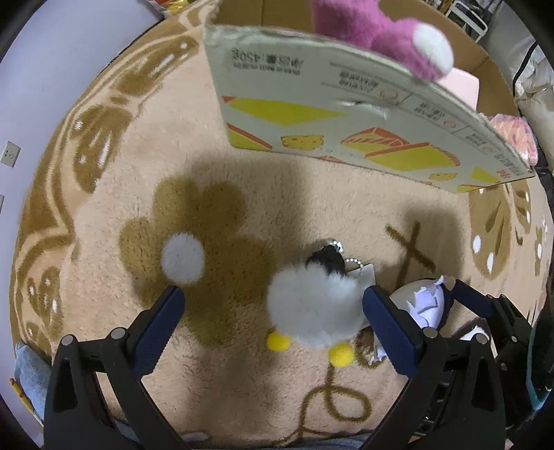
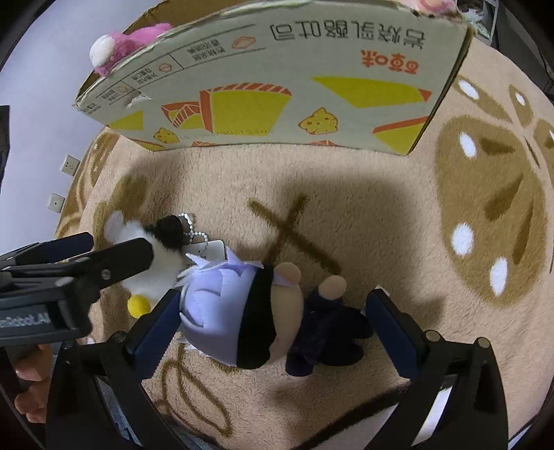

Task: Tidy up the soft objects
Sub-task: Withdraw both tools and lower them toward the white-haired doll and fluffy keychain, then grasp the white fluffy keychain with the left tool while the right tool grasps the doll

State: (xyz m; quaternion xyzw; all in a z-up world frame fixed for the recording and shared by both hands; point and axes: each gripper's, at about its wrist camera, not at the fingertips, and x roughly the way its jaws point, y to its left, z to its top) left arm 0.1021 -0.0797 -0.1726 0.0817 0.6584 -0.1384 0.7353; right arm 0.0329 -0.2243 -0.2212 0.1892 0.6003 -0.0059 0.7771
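Both grippers low over the rug [image 1: 114, 214], each set over its own toy.

Left gripper [image 1: 273, 308]: jaws wide apart, nothing held. White plush [image 1: 311, 311] lies lower centre of the left view, nearer the right-hand finger and seemingly touching it. Yellow feet [image 1: 341, 354] point toward the camera; dark head and bead chain with tag [image 1: 367, 271] point away.

Right gripper [image 2: 273, 311]: jaws apart, straddling the doll [image 2: 249, 311] at lower centre of the right view. Pale lilac hair against the left-hand finger, dark body toward the right-hand one, a gap left there. Not yet squeezed.

Box [image 2: 277, 86] stands open across the top of both views, pink plush [image 1: 381, 31] already hanging over its rim.

Handling, as I judge it: both toys light, soft, will squash and spring back; nothing fragile. Fuzzy pile may slip under a shallow pinch. Take the white plush across its round body, not by chain or feet. Take the doll across the head, its bulkiest part; the limbs are floppy and would dangle.
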